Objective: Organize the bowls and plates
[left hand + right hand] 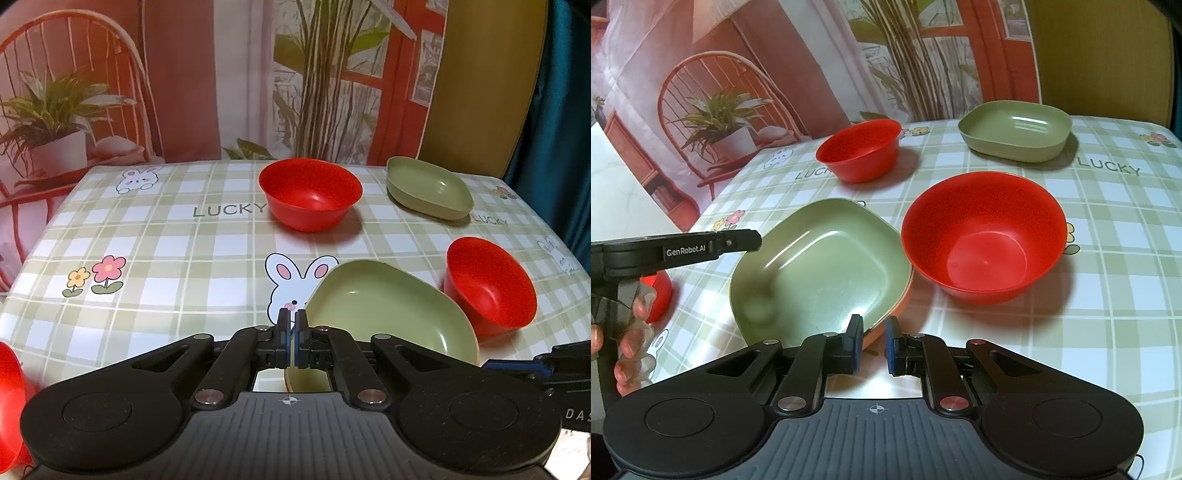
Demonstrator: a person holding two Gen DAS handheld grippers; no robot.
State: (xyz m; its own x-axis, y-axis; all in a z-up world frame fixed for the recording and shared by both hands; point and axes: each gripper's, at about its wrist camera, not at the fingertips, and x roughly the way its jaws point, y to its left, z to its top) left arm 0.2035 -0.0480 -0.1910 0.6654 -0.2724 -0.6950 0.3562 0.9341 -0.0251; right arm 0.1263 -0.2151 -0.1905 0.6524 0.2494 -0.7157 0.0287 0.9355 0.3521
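We see three red bowls (310,194) and two olive-green plates (820,273) on a tablecloth (166,240) checked pale green and white, printed with white rabbits, pink and yellow flowers.

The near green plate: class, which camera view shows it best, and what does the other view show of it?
The right wrist view. There the near green plate shows almost whole, tilted, its near rim by the right gripper. In the left wrist view the plate shows partly, its near edge hidden behind the left gripper, shut on its rim.
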